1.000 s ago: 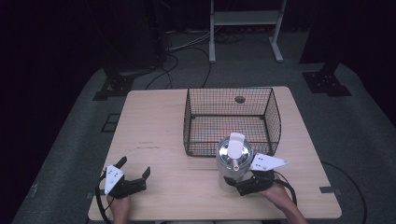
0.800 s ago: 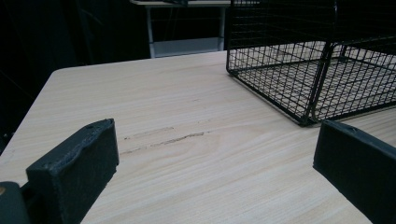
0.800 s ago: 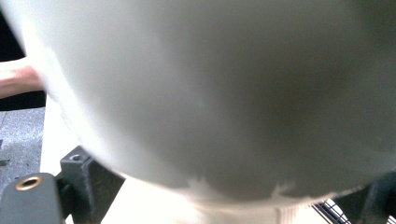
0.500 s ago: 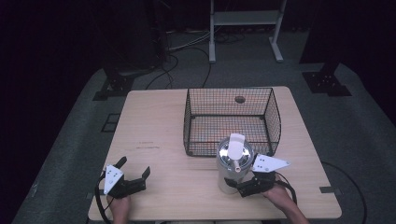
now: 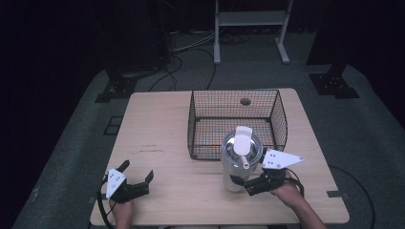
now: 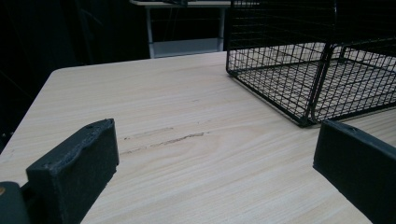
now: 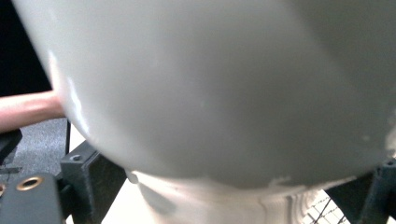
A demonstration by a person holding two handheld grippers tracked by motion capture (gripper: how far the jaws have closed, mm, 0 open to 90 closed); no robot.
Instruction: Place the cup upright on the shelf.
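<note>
Nothing has moved in the last second: my right gripper stays clamped on the tumbler, basket at 12 o'clock. Left gripper idles, jaws apart. Lift comes next, I reckon.

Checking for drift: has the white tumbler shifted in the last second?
No. The white tumbler stands at the same spot against the wire basket front edge, right gripper at its base.

Left claw rests with jaws spread wide; right claw clamps.
</note>
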